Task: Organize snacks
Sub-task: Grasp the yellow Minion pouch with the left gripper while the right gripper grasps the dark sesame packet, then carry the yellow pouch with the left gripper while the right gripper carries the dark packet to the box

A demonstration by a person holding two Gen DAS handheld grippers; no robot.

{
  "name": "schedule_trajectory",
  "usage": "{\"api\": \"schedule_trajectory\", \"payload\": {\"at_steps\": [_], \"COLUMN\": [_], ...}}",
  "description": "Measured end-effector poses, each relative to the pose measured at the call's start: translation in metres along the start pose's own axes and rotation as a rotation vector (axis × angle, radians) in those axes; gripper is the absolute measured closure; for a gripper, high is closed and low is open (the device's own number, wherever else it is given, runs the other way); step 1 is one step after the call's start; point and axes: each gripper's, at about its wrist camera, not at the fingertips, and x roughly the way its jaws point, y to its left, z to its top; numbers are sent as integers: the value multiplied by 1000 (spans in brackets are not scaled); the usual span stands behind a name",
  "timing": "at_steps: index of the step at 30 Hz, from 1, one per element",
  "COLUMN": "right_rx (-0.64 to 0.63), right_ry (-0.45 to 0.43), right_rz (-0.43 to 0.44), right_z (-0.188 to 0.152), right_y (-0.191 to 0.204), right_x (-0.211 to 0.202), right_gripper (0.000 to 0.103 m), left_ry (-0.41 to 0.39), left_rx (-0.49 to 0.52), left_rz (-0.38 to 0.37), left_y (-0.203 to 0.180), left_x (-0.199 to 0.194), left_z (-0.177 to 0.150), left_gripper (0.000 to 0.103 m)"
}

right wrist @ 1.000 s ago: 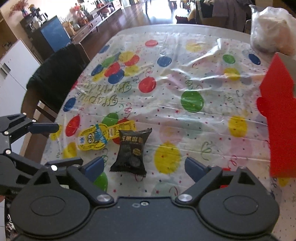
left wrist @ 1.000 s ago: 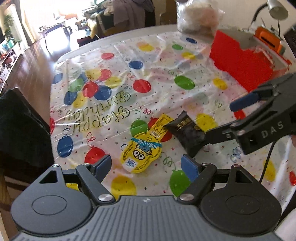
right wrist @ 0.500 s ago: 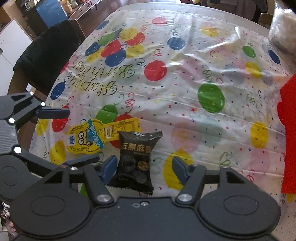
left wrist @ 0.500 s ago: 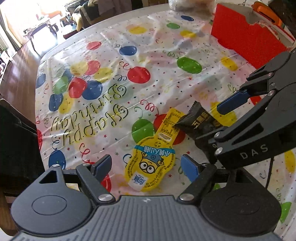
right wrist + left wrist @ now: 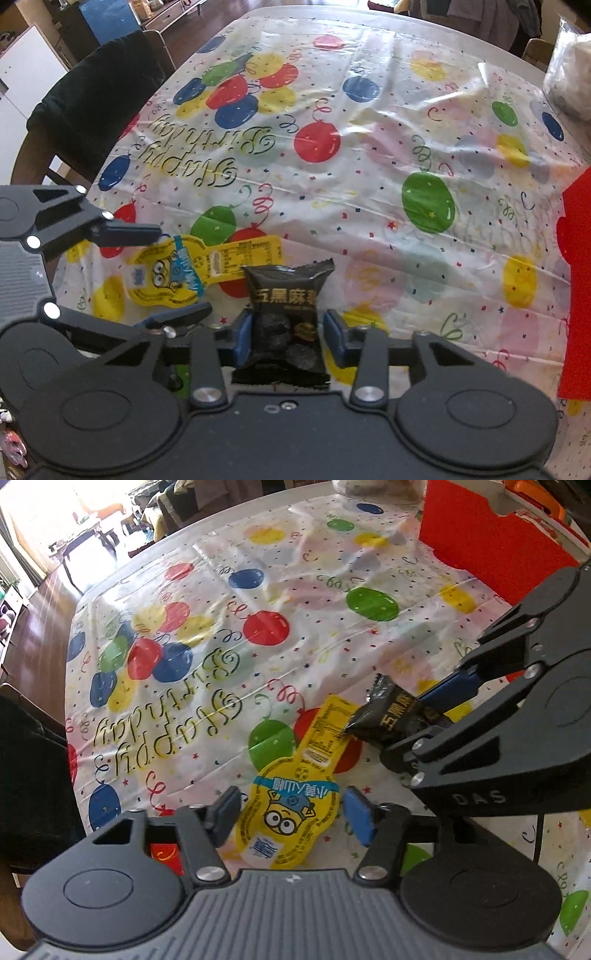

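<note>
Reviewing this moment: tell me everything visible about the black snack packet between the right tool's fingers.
The black snack packet is a small glossy pillow-style wrapper with crimped ends and gold Chinese lettering; dark round pieces show through its lower part. It lies on the balloon-print tablecloth, its far end lifted slightly, one corner overlapping the tab of the yellow cartoon packet. The right tool straddles it, jaws closing, with blue pads at both sides of the wrapper. Whether both pads already press it is unclear.

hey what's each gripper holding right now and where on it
The right hand-held gripper is closing on the black snack packet, across its lower half. The left hand-held gripper is closing around the yellow snack pack, not yet gripping.
</note>
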Motion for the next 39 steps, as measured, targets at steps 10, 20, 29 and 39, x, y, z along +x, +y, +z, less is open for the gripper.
{"api": "schedule_trajectory", "payload": {"at_steps": [10,20,29,39], "right_rx": [38,60,81,115], "right_ry": [-11,-6,-44,-89], "right_rz": [43,77,82,57], "right_z": [-11,-37,-67,-99], "right_y": [-10,-16,-19,-27], "right_x": [-10,-27,-61,-97], "right_gripper": [70,70,70,70], "left_ry": [6,-1,-28,-43], "left_rx": [-64,-221,-306,-368], "left_rz": [1,-4,-11,-35], "left_y": [-3,-8,-19,-38], "left_x": [-8,-30,-52,-84], "left_z": [-11,-34,-54,-71], "left_gripper": [52,52,52,52]}}
